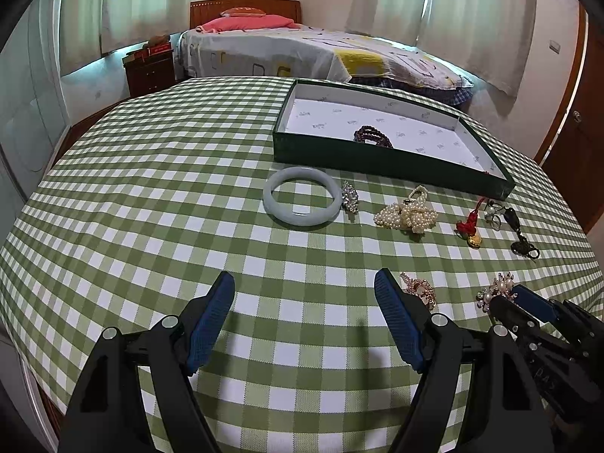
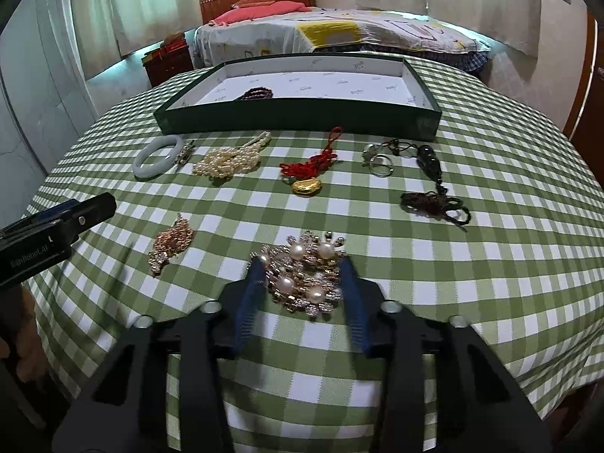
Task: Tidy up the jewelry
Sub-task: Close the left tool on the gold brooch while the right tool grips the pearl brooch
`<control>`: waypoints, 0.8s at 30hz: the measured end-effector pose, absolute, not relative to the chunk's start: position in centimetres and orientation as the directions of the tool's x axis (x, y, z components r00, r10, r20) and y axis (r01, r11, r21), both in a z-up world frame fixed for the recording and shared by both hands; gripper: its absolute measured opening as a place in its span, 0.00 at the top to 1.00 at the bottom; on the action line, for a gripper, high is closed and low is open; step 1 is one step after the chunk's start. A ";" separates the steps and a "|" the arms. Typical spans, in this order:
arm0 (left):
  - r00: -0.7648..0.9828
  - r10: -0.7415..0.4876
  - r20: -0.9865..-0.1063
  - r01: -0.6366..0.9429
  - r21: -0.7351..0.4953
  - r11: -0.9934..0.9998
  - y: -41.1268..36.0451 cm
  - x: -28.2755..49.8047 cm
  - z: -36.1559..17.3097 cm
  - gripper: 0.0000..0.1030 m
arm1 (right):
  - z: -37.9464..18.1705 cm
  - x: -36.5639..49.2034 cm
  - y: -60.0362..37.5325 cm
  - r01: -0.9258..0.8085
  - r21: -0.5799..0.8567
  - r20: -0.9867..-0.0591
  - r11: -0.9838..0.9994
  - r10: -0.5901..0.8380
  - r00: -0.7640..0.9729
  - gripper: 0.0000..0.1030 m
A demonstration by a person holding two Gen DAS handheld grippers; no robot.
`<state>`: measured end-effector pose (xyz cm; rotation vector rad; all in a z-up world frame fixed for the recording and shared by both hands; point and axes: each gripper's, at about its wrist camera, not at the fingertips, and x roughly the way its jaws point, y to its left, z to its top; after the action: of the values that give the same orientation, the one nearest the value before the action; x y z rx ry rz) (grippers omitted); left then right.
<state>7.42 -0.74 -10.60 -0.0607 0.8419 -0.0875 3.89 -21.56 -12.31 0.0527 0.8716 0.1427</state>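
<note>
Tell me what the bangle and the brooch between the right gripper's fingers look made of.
Bangle: pale, milky, glossy ring with soft highlights, probably jade or glass. Brooch: gold-toned metal set with round white pearl-like beads and small sparkling clear stones; real or imitation cannot be told. The right gripper brackets it.

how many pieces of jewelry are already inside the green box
1. A dark beaded bracelet lies on the white lining of the green box, toward its near wall. That wall hides a strip of the floor, so something small could be out of sight.
</note>
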 end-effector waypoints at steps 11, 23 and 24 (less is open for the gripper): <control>0.658 -0.104 -0.746 0.058 -0.087 0.995 -1.0 7.5 -10.8 0.28 | -12.1 3.8 -22.1 -0.099 0.129 -0.746 0.987 0.163 0.645 0.67; 0.654 -0.129 -0.746 0.095 -0.088 0.992 -2.0 7.3 -10.9 0.28 | -11.6 3.6 -23.0 -0.081 0.138 -0.735 0.987 0.157 0.659 0.68; 0.654 -0.133 -0.745 0.100 -0.090 0.991 -2.2 7.3 -10.9 0.28 | -11.5 3.6 -23.1 -0.079 0.137 -0.734 0.987 0.155 0.661 0.68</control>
<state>7.27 -2.20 -10.87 -0.0416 0.8481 -0.1326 3.57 -23.07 -11.54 0.0962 0.8384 0.1328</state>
